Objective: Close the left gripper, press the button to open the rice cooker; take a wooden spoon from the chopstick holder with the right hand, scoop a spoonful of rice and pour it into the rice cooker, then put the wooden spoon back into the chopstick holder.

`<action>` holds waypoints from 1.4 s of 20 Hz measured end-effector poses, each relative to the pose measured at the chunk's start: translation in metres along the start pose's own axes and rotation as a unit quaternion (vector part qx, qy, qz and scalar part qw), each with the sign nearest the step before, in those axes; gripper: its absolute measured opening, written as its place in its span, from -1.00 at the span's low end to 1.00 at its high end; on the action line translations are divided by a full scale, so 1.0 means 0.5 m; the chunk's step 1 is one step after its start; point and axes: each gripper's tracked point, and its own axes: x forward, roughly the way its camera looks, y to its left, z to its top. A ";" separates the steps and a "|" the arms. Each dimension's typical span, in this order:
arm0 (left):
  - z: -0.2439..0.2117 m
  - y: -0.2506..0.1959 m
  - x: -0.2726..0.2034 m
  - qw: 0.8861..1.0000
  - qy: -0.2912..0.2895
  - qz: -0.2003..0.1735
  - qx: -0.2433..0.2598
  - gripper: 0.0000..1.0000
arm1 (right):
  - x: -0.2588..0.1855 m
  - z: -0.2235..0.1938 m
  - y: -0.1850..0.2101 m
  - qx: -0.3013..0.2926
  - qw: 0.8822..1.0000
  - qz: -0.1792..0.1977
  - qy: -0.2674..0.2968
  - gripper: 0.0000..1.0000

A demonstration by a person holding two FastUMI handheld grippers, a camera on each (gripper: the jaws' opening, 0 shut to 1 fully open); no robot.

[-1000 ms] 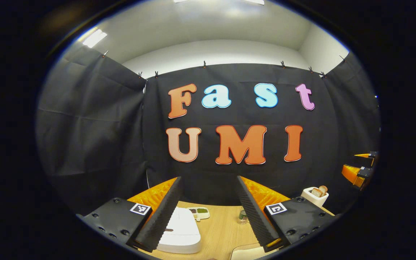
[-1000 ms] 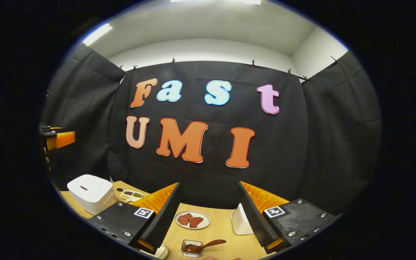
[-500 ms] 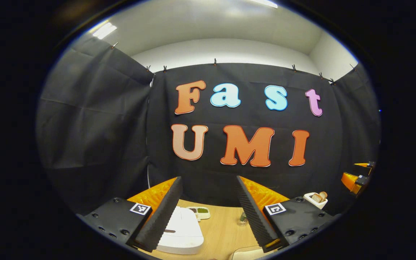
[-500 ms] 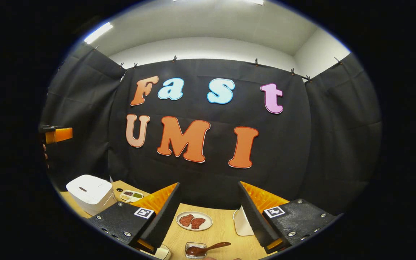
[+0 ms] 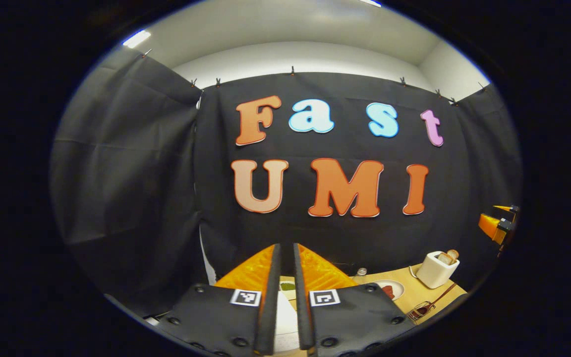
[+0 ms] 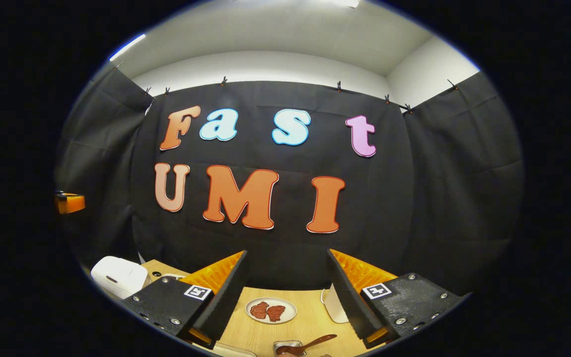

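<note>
1. in the left gripper view, the left gripper [image 5: 285, 297] was seen almost fully closed, with only a thin gap left between its two fingers; nothing was held between them.
2. through that thin gap, a white strip of the rice cooker [image 5: 281, 317] was seen, lying below and ahead of the fingers; whether the fingers touched it could not be told.
3. in the right gripper view, the right gripper [image 6: 285, 292] was held wide open and nothing was held in it; it was raised above the wooden table [image 6: 310, 325].
4. the rice cooker [image 6: 117, 275] was also seen at the far left in the right gripper view, with its lid down.
5. the white chopstick holder [image 5: 436, 269] was found on the right side of the table in the left gripper view, with wooden tops standing out of it; in the right gripper view it [image 6: 333, 305] was half hidden behind the right finger.
6. between the right gripper's fingers a plate [image 6: 270, 311] with reddish pieces was seen, and nearer, a small glass dish [image 6: 290, 348] with a dark spoon [image 6: 315, 343] was cut off by the lower edge.
7. the other gripper [image 5: 496, 225] was seen only partly at the right edge of the left gripper view, and its opening could not be judged there.
</note>
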 end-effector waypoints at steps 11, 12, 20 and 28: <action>-0.287 0.081 0.109 0.955 0.296 -0.014 -0.029 -0.86 | -0.044 -0.078 -0.014 -0.019 0.996 -0.072 0.054 0.90; -0.320 0.087 0.109 0.945 0.325 -0.012 -0.038 -0.86 | -0.053 -0.090 -0.013 -0.013 0.995 -0.075 0.062 0.90; -0.518 0.088 0.097 0.856 0.489 -0.020 -0.168 -0.85 | -0.105 -0.144 -0.069 0.012 0.986 -0.135 0.093 0.90; -0.570 0.116 0.084 0.842 0.514 0.006 -0.164 -0.91 | -0.139 -0.189 -0.101 0.019 0.979 -0.161 0.120 0.90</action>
